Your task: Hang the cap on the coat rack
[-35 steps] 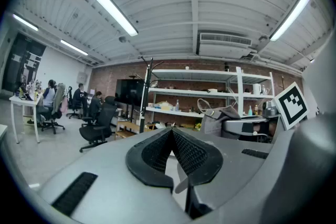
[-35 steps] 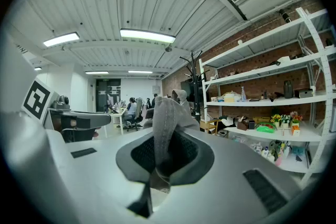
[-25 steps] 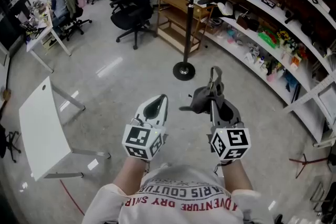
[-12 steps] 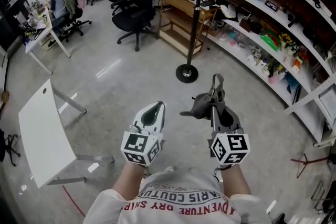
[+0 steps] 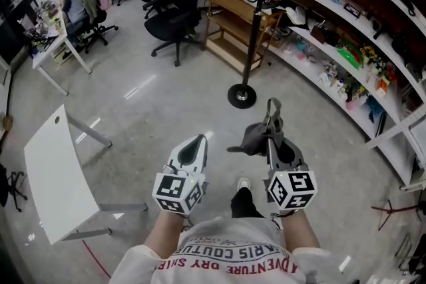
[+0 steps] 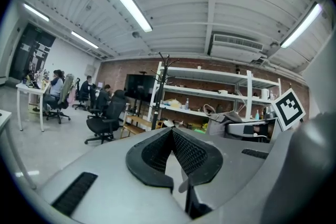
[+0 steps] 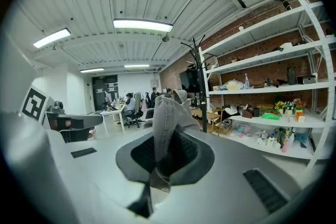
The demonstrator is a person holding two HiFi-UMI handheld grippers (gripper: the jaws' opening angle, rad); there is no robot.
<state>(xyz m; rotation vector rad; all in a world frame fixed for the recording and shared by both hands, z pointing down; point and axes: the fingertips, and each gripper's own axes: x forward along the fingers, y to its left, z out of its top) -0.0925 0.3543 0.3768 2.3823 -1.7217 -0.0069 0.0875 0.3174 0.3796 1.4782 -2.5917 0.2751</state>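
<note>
The grey cap (image 5: 253, 138) hangs from my right gripper (image 5: 272, 118), which is shut on its fabric; in the right gripper view the cap (image 7: 166, 115) stands up between the pads and hides the fingertips of the right gripper (image 7: 166, 139). The coat rack is a black pole (image 5: 255, 30) on a round base (image 5: 241, 96), straight ahead on the floor, a good step beyond both grippers. Its hooked top shows in the left gripper view (image 6: 164, 58) and in the right gripper view (image 7: 196, 47). My left gripper (image 5: 198, 142) is shut with nothing in it (image 6: 170, 131).
Long white shelves (image 5: 346, 16) crowded with small items curve along the right. A low wooden rack (image 5: 229, 26) and black office chairs (image 5: 174, 6) stand behind the coat rack. A white table (image 5: 53, 169) is at the left. Seated people work at desks (image 5: 63, 10) far left.
The person has stepped forward, so the coat rack's base sits a little nearer, and a foot now shows below. Both grippers keep their pose and the cap stays held.
</note>
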